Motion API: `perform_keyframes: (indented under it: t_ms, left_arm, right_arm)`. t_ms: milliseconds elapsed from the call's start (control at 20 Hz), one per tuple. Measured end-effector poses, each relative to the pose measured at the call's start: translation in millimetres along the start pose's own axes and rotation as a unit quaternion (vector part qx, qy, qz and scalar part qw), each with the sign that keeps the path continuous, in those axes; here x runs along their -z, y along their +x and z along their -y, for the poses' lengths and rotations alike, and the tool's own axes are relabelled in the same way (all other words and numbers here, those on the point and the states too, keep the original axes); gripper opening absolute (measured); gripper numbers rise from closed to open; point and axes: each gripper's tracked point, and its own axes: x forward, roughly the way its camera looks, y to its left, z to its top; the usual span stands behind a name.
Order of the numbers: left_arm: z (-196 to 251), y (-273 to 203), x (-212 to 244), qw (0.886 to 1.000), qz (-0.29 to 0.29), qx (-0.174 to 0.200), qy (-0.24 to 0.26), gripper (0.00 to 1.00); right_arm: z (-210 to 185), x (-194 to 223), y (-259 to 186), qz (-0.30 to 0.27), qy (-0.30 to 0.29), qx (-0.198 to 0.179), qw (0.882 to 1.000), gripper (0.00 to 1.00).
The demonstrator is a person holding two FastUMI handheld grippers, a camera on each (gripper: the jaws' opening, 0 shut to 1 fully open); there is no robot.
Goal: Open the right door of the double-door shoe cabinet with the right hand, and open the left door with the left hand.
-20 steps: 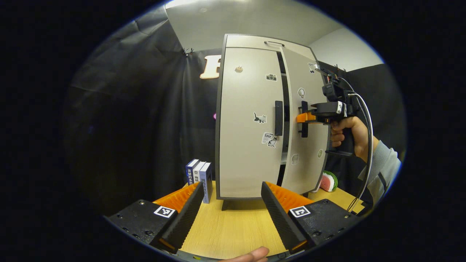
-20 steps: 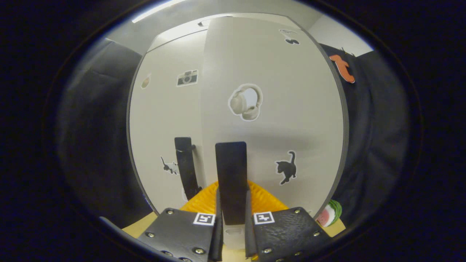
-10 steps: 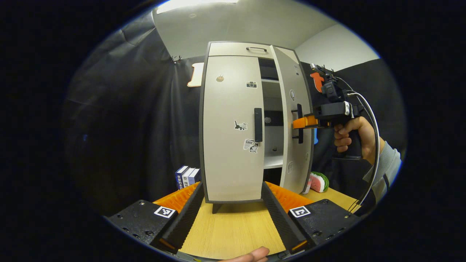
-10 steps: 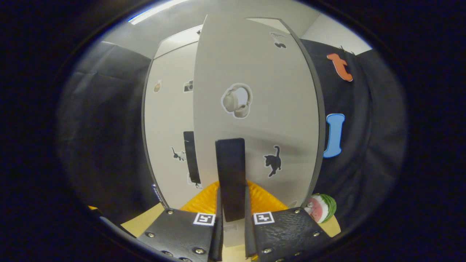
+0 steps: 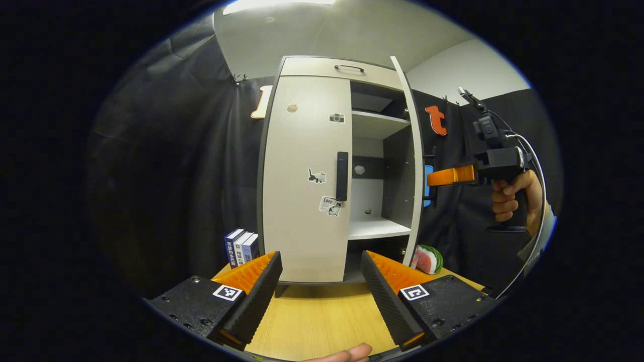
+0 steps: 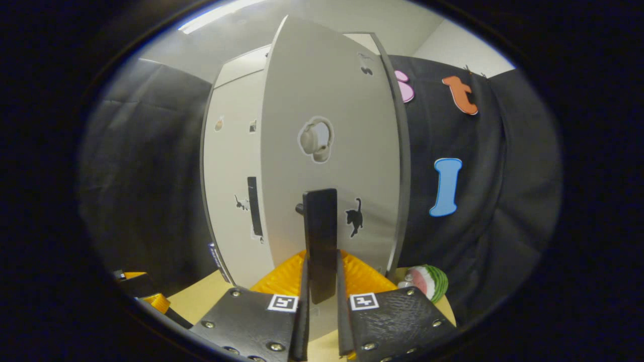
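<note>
Right gripper view: the right gripper has both fingers pressed on the black right door handle, which stands upright between them; the right door is swung well out from the shoe cabinet, seen nearly edge-on in the left gripper view, where the same gripper and the hand holding it are off beside the door's outer face; behind the open door show white shelves inside; the left door is shut, its black left door handle untouched; the left gripper hangs wide open above the near edge of the wooden table, well apart from the cabinet, which stands at the table's far edge; books stand at the cabinet's left side; a watermelon toy lies at its right, behind the open door.
</note>
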Motion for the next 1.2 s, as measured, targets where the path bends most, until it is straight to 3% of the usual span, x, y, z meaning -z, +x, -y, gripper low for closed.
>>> perform_keyframes:
  t_ms: [400, 450, 500, 750, 800, 850, 900, 1200]
  left_arm:
    - [24.6, 23.4, 19.6, 1.000, -0.018, 0.020, 0.010, 0.98]
    - [26.3, 26.4, 22.4, 1.000, -0.020, 0.022, 0.007, 0.98]
    - [27.2, 28.6, 24.4, 0.999, -0.023, 0.023, 0.004, 0.98]
    - [25.8, 43.3, 32.0, 0.999, -0.031, 0.016, 0.012, 0.98]
    - [25.2, 46.4, 32.0, 0.999, -0.031, 0.014, 0.014, 0.98]
    - [24.3, 48.7, 30.3, 0.999, -0.030, 0.012, 0.013, 0.98]
    - [26.1, 52.3, 29.3, 0.999, -0.029, 0.011, 0.012, 0.98]
    - [19.5, 78.6, 11.4, 1.000, -0.017, -0.006, 0.015, 0.98]
  right_arm:
    - [55.6, -4.1, -23.4, 0.010, 0.026, 0.007, 1.000, 0.25]
    - [60.3, -12.8, -43.0, 0.011, 0.024, 0.011, 1.000, 0.23]
    - [70.1, -11.0, -39.7, 0.016, 0.012, 0.018, 1.000, 0.09]
    - [139.1, -6.7, -33.3, 0.018, 0.012, 0.087, 0.996, 0.06]
    - [140.6, -3.4, -24.3, 0.019, 0.038, 0.059, 0.997, 0.08]
    - [134.4, -3.1, -28.5, 0.015, 0.074, 0.022, 0.997, 0.01]
    - [132.3, -3.2, -29.7, 0.018, 0.090, 0.012, 0.996, 0.06]
    - [137.0, -0.8, -26.4, 0.039, 0.055, 0.026, 0.997, 0.06]
